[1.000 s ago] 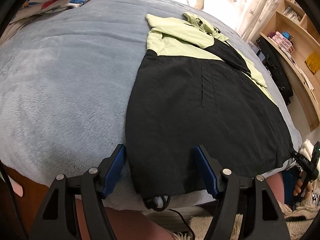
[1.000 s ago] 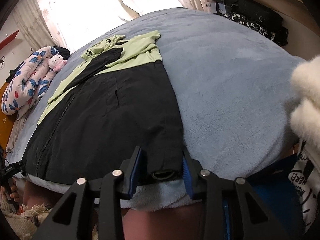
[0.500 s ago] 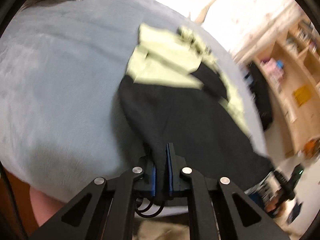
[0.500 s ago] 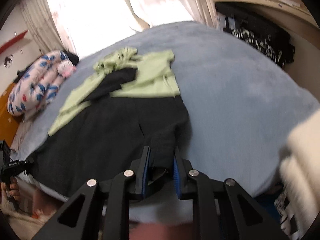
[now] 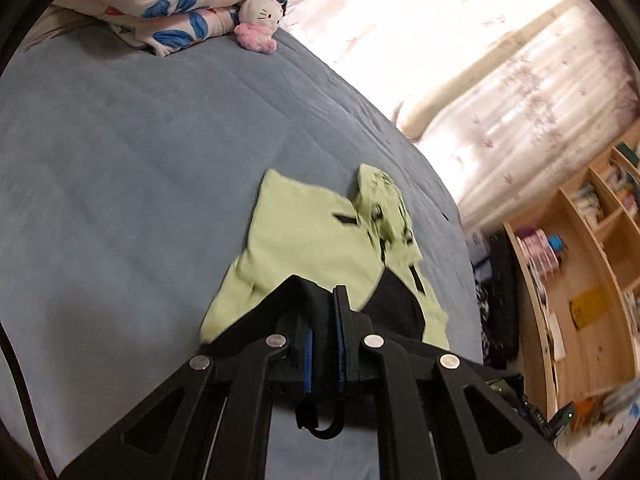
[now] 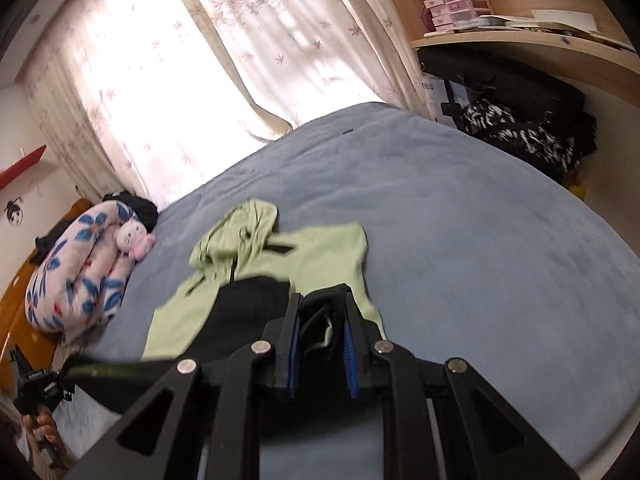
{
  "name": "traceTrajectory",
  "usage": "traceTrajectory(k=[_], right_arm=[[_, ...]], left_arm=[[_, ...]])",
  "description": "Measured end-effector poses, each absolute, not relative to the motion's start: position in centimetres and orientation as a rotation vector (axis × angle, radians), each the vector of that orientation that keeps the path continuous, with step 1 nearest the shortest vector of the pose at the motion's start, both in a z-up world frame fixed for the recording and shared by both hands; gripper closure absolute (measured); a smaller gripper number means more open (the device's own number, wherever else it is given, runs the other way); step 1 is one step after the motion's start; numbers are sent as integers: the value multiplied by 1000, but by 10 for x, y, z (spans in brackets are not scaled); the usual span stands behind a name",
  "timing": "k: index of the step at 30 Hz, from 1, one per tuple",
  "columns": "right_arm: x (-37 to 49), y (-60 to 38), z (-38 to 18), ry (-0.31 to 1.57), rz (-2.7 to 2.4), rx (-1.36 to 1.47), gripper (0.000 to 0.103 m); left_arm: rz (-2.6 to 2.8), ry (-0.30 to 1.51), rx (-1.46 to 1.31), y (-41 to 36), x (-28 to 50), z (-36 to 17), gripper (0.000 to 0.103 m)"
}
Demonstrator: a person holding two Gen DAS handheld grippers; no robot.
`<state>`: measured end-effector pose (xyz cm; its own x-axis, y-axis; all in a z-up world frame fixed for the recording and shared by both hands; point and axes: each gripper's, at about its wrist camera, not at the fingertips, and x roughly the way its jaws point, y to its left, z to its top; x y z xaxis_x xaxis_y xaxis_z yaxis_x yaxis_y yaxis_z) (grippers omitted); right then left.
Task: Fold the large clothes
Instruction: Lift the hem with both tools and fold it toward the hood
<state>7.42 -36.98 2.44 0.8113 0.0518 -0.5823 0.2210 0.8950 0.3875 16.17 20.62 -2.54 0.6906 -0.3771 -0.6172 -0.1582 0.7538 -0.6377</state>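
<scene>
**Both grippers clamped on the jacket hem, raised over the bed**

Nearest in the left wrist view: left gripper (image 5: pixel 324 300), jaws pressed together on black fabric of the jacket (image 5: pixel 316 240), blue pads almost touching, a black cord loop hanging just below. Nearest in the right wrist view: right gripper (image 6: pixel 320 300), jaws having just closed further, clamped on a thicker bunch of the same black hem with a pale strip of lining showing between the pads. At the lower left edge of that view, a hand (image 6: pixel 44 436) around the other tool's handle.

Just beyond the fingertips: black lower part of the jacket lifted off the bedcover (image 5: pixel 120 160), drawn up over the light green upper part. Green chest and hood lying flat on the blue-grey cover, near the middle of the bed.

Farther off: a rolled floral quilt (image 5: pixel 160 0) with a small pink-and-white plush toy (image 5: pixel 258 24) beside it. Behind: sunlit curtains (image 6: pixel 200 40), wooden shelves (image 5: pixel 592 280), dark bags (image 6: pixel 520 120) against the wall.
</scene>
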Motion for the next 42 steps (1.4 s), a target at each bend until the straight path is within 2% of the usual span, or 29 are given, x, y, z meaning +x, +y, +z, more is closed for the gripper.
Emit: traceTrajectory(k=[5,11,13,14,16,17,18,20,25,30,38,42], right_arm=[[162,-376,13,659,-127,460,86],[238,-379,-41,779,-148,489,85],[250,-376,-60,830,-153,484,82],[256,-374,-68,855,-161,474,81],[262,-372,-76,877,-157,470,71],[262,-372,-77,873,-143,479,63],[261,-373,-77,864,-132,487,57],[257,-374,-74,841,-102,507,54],[250,-384,-66,799,-41,512,52],[263,-388,-81,865,-32,423,52],[297,-380,-111,955,-14,329,52],[307,-377,-119,985,3,298,52]], left_arm=[[-68,824,-681,191,244,-28,97],[-8,929,-602,178,324,-71,96],[-6,973,-585,175,340,-90,93],[-5,999,-582,177,345,-98,85],[-7,1037,-600,179,354,-111,62],[-29,1039,-627,181,357,-115,46],[-42,1036,-642,183,358,-116,40],[-90,1016,-663,185,357,-115,39],[-192,1003,-552,178,352,-106,39],[-259,1035,-303,164,350,-113,39],[-307,1055,-169,164,358,-133,39],[-443,1035,-137,167,348,-122,39]])
